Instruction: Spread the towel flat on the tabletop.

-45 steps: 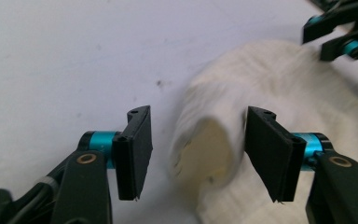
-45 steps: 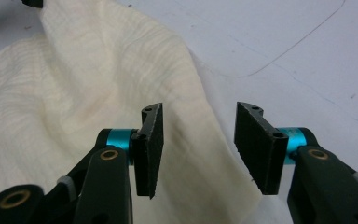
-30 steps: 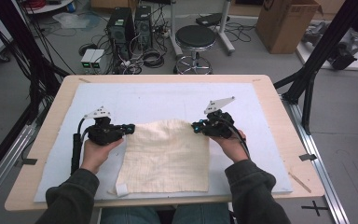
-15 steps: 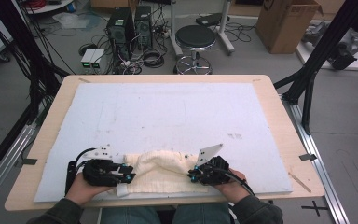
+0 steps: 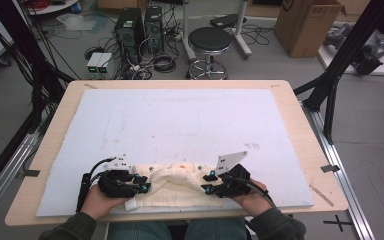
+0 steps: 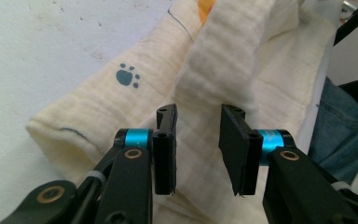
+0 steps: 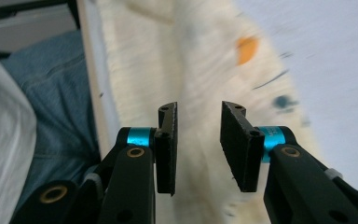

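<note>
The left gripper (image 6: pixel 198 140) has fingers (image 6: pixel 166 144) parted, just closing a little, a raised fold of the cream muslin cloth (image 5: pixel 177 186) between them unpinched. The right gripper (image 7: pixel 198 140) has just been opening, cloth lying beyond its gap. The folded cloth lies bunched at the near edge of the white mat (image 5: pixel 180 120) on the table (image 5: pixel 300 115), between both hands.
</note>
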The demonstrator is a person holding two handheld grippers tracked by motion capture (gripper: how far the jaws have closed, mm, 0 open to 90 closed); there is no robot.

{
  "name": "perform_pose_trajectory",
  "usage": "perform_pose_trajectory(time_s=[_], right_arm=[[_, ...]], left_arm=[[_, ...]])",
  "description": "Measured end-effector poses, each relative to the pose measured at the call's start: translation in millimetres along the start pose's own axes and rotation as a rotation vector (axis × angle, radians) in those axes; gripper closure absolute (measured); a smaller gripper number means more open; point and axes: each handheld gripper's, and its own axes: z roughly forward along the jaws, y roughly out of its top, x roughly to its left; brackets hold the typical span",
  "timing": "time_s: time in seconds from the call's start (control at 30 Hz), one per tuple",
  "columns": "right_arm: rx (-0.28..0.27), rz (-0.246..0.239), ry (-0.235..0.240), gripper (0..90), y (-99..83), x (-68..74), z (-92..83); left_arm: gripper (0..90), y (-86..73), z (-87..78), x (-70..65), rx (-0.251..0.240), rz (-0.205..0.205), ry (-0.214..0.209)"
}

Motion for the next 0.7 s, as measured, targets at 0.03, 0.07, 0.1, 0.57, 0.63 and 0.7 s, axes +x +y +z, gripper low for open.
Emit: perform_pose_trajectory(time_s=[0.03,0.07,0.1,0.57,0.63,0.7], right_arm=[[-0.011,0.009,-0.017,67.7,1.7,-4.9,-3.6],[-0.016,0.018,-0.030,68.2,3.0,-9.3,-5.2],[-0.015,0.025,-0.041,68.1,4.2,-13.7,-5.1],[0.063,0.056,-0.015,87.4,-2.5,-31.8,21.1],[0.045,0.063,-0.034,87.9,-3.7,-33.6,14.0],[0.027,0.077,-0.056,87.9,-6.4,-36.1,7.1]], left_arm=[[67.1,-0.1,0.4,0.2,0.006,0.003,0.002],[67.3,-0.3,0.8,0.2,0.007,0.007,0.007],[67.3,-0.5,1.4,0.0,0.005,0.006,0.003],[63.5,-2.3,-0.7,-1.3,-0.008,0.044,-0.006],[61.4,-2.1,-2.4,-1.6,-0.015,0.042,-0.010],[58.1,-1.5,-5.1,-1.8,-0.029,0.042,-0.011]])
